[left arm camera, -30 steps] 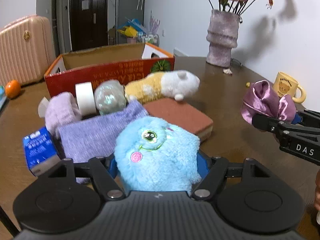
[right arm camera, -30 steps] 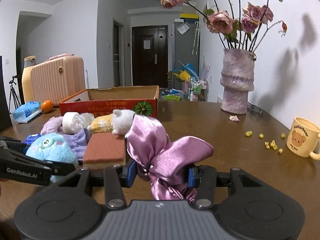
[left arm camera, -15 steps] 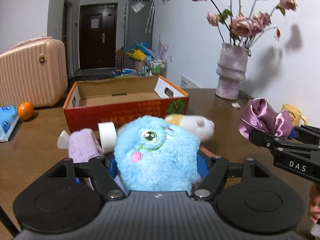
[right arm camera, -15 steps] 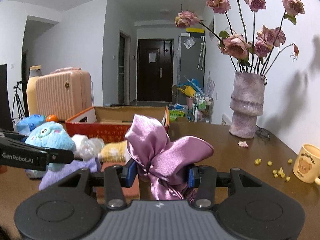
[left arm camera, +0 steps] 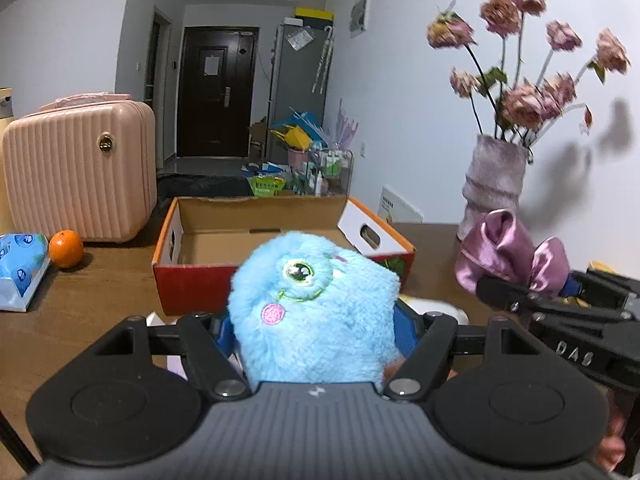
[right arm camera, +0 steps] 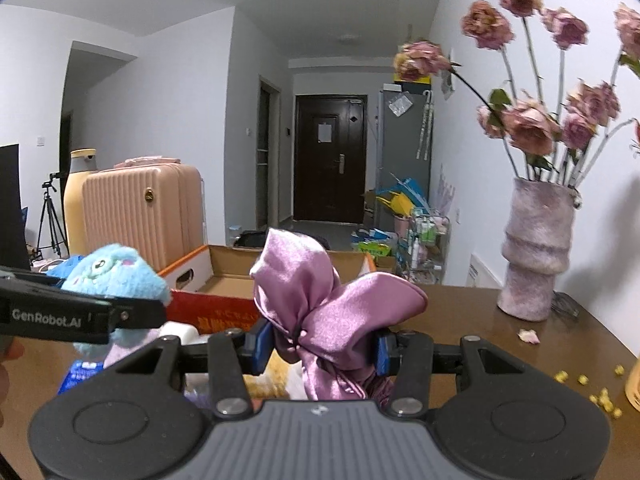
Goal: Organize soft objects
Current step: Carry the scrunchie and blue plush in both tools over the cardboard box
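Observation:
My left gripper (left arm camera: 316, 332) is shut on a fluffy blue plush toy (left arm camera: 312, 312), held above the table in front of the open red cardboard box (left arm camera: 192, 284). The toy also shows in the right wrist view (right arm camera: 116, 276). My right gripper (right arm camera: 320, 344) is shut on a purple satin bow (right arm camera: 328, 308), also raised, to the right of the left one. The bow shows in the left wrist view (left arm camera: 508, 252). The box (right arm camera: 224, 300) lies just beyond both grippers and looks empty inside.
A vase of dried roses (right arm camera: 536, 256) stands at the table's right. An orange (left arm camera: 66, 243) and a blue tissue pack (left arm camera: 20, 268) lie at the left. A pink suitcase (left arm camera: 80, 168) stands behind. Yellow crumbs (right arm camera: 600, 396) and a white tape roll (right arm camera: 180, 332) lie on the table.
Both grippers have risen with their loads. The box interior has come into view and the pile of soft items has dropped out of sight below.

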